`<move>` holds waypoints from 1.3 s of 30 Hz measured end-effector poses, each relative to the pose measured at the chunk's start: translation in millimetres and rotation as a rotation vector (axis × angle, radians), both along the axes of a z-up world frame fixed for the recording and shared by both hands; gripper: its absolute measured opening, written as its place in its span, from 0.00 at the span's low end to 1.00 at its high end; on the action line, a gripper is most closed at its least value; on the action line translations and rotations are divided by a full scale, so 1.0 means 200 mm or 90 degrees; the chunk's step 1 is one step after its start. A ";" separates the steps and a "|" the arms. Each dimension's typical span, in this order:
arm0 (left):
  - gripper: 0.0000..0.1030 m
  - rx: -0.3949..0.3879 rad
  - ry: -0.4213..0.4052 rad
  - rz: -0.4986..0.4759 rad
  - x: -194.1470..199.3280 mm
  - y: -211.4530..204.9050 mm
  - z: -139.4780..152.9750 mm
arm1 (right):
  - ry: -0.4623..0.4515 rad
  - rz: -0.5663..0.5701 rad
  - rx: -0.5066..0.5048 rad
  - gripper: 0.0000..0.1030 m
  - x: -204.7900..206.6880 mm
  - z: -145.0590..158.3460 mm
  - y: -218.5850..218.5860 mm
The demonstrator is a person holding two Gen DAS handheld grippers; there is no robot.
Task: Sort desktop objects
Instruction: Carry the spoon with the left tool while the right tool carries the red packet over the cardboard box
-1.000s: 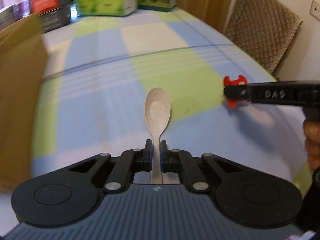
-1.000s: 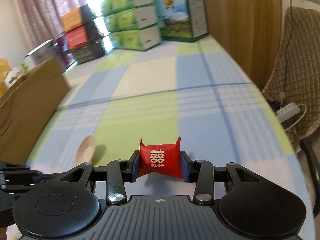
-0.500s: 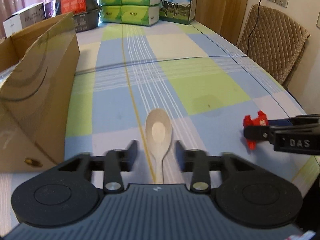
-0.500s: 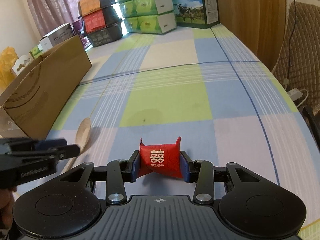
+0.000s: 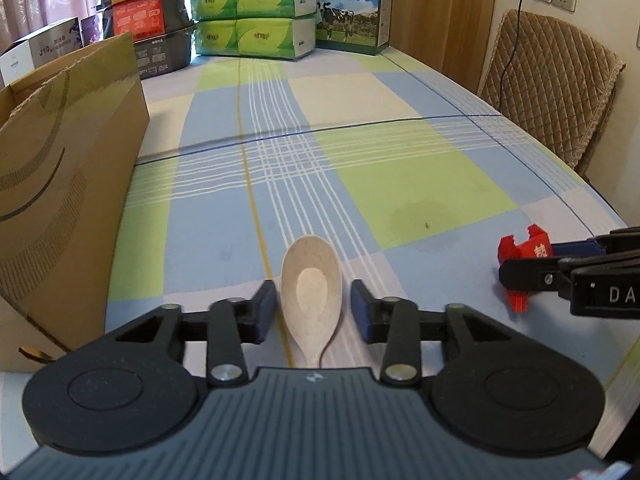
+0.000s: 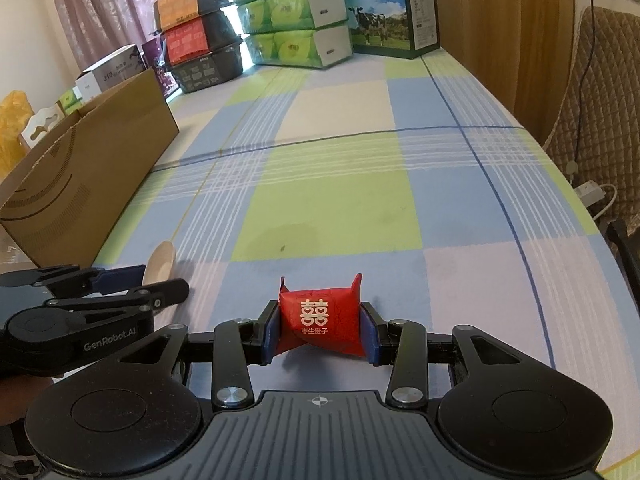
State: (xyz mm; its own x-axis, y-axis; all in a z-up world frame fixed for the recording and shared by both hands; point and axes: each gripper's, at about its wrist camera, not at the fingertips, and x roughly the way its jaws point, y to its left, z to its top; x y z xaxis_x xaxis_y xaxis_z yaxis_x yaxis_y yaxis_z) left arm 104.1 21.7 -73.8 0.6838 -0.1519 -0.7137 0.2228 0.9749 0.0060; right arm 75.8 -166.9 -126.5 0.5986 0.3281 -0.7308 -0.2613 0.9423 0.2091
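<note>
The spoon (image 5: 311,298) is beige and lies flat on the checked tablecloth (image 5: 400,168), bowl up and pointing away from me, handle running back under my left gripper (image 5: 313,312). That gripper I hold low over the cloth, level, pointing along the table; its jaws stand apart, one on each side of the spoon bowl, with a small gap on both sides, so they do not touch it. In the right wrist view I see this same gripper from the side (image 6: 132,284) at the left edge, with the spoon tip (image 6: 160,264) showing between its fingers. My right gripper (image 6: 320,330) is also held low and level, to the right of the left one and near it. It is clamped on a red packet (image 6: 320,320) with white characters printed on the front; both blue pads press the packet's sides, and its twisted ends stick up above the pads. From the left wrist view the packet (image 5: 524,246) shows at the right edge. An open cardboard box (image 5: 60,184) stands on the table to my left, close to the spoon but apart; from both views I see only its outer wall and flaps, so what is inside I cannot tell. Stacked cartons (image 6: 296,16) stand at the far end of the table.
</note>
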 end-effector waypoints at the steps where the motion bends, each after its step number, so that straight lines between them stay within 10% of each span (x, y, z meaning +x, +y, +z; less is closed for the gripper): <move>1: 0.27 0.002 0.000 0.000 0.00 0.00 0.00 | 0.000 0.001 0.000 0.37 0.00 0.00 0.00; 39: 0.26 -0.059 -0.070 0.056 -0.45 0.14 0.62 | -0.086 0.023 0.004 0.37 -0.35 0.44 0.14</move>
State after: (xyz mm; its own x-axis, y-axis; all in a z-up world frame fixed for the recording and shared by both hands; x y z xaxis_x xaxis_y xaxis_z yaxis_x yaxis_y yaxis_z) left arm 13.5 49.0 50.6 0.7705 -0.1491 -0.6197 0.1394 0.9881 -0.0645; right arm 5.9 -138.5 -38.7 0.6790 0.3558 -0.6421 -0.3214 0.9305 0.1758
